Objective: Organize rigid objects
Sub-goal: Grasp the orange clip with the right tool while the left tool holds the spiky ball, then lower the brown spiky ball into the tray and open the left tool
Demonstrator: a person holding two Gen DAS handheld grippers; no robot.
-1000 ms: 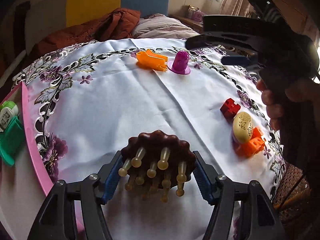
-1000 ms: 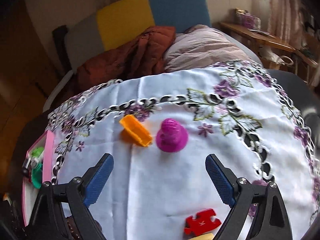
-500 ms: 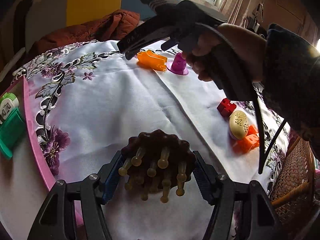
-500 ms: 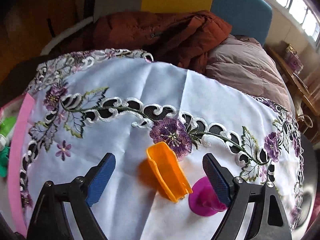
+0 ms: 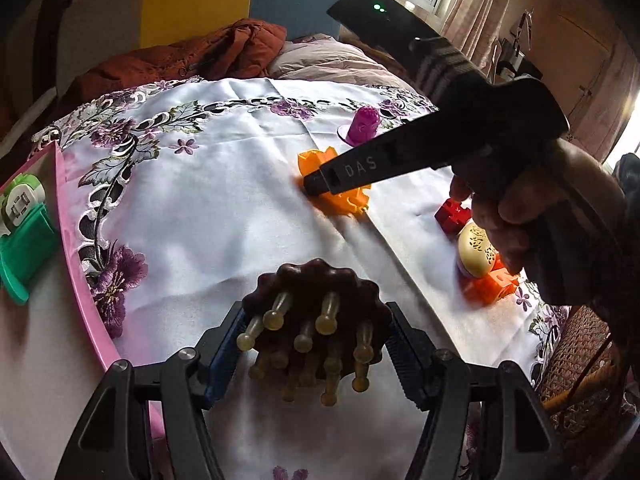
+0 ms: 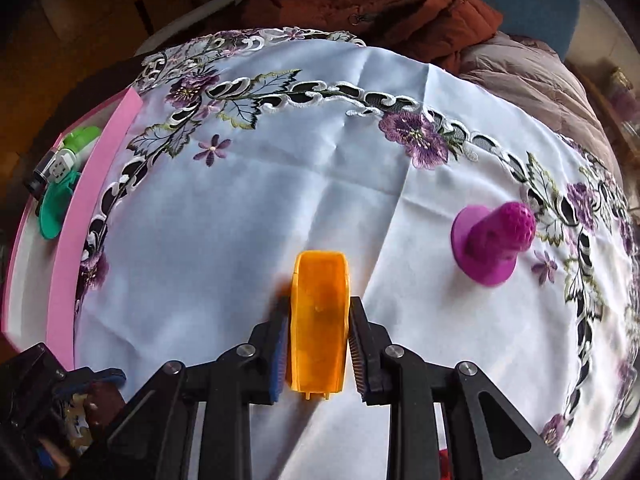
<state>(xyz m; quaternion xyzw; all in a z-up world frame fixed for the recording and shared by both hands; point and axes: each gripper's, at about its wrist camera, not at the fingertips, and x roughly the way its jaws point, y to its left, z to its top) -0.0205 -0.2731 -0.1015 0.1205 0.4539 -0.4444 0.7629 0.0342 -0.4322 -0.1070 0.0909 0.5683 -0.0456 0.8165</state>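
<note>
My left gripper [image 5: 316,344] is shut on a dark brown round massager [image 5: 316,292] with yellowish pegs, held just above the white embroidered tablecloth [image 5: 208,208]. An orange plastic scoop-shaped piece [image 6: 320,312] lies on the cloth between the blue pads of my right gripper [image 6: 318,344]. Those jaws are closing, and both pads press on its sides. From the left wrist view the right gripper [image 5: 316,180] reaches down onto the orange piece [image 5: 346,200], held by a person's hand [image 5: 532,200]. A purple cone-shaped toy [image 6: 492,240] stands just to the right.
A pink-rimmed tray [image 5: 76,232] at the table's left edge holds a green item [image 5: 24,236]. At the right sit a red block [image 5: 452,214], a cream egg [image 5: 476,250] and an orange block [image 5: 490,286]. A rust jacket [image 6: 380,8] lies behind the table.
My right gripper swung left and down from over the purple toy to the orange piece, rolled, and closed on it. The left gripper kept still with the massager.
</note>
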